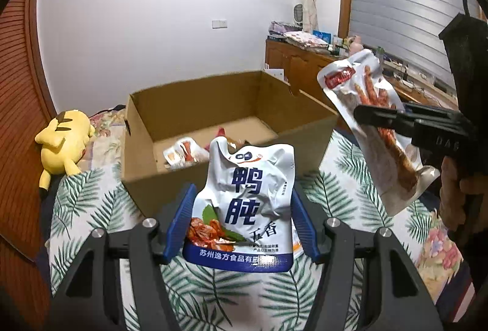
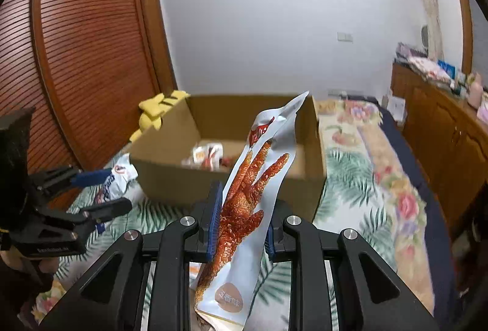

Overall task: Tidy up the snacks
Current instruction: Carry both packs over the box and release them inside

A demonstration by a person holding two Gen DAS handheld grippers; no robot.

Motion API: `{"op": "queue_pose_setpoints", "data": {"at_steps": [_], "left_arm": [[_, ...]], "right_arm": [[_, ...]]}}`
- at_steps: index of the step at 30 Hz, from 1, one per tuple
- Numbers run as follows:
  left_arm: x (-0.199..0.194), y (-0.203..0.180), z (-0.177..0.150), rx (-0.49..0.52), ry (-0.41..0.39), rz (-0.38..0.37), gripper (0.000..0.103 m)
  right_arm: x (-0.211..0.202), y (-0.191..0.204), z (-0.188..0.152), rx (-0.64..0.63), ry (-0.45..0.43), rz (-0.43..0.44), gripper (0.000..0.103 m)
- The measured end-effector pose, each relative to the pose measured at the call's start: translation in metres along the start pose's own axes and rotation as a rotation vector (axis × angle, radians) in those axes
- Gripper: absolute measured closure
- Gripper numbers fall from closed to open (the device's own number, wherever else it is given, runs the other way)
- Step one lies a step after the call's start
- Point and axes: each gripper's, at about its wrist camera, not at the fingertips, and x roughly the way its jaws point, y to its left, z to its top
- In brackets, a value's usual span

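My left gripper [image 1: 242, 224] is shut on a white and blue snack pouch [image 1: 247, 196], which stands upright between the blue pads, just in front of an open cardboard box [image 1: 213, 93]. My right gripper [image 2: 242, 228] is shut on a long white pouch printed with a red chicken foot [image 2: 253, 193], tilted up towards the box [image 2: 170, 175]. The left wrist view shows that right gripper [image 1: 378, 117] and its pouch [image 1: 370, 99] in the air to the right of the box. The left gripper [image 2: 113, 190] and its pouch [image 2: 119, 174] appear at the left in the right wrist view. Some snack packets [image 1: 183, 152] lie inside the box.
The box stands on a bed with a leaf-print cover [image 1: 85, 199]. A yellow plush toy [image 1: 64, 142] lies left of the box. A slatted wooden wardrobe [image 2: 76, 56] rises on the left. A cluttered wooden cabinet [image 2: 442, 123] runs along the right.
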Motion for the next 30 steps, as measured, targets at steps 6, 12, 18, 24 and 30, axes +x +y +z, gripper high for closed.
{"op": "queue_pose_setpoints", "data": {"at_steps": [6,12,18,24,30], "left_arm": [[0.003,0.020,0.038,-0.019,-0.046,0.006,0.042],[0.018,0.039,0.076,-0.016,-0.081,0.011,0.042],[0.054,0.060,0.099,-0.043,-0.056,0.000,0.042],[0.090,0.074,0.097,-0.068,-0.004,0.012,0.042],[0.107,0.072,0.090,-0.056,0.018,0.032,0.041]], "right_arm": [[0.013,-0.001,0.041,-0.037,-0.028,0.004,0.082],[0.043,-0.004,0.077,-0.053,-0.041,0.013,0.082],[0.081,-0.011,0.100,-0.038,-0.028,0.037,0.081],[0.119,-0.022,0.101,0.011,0.001,0.038,0.081],[0.146,-0.028,0.098,0.026,0.035,-0.020,0.081]]}}
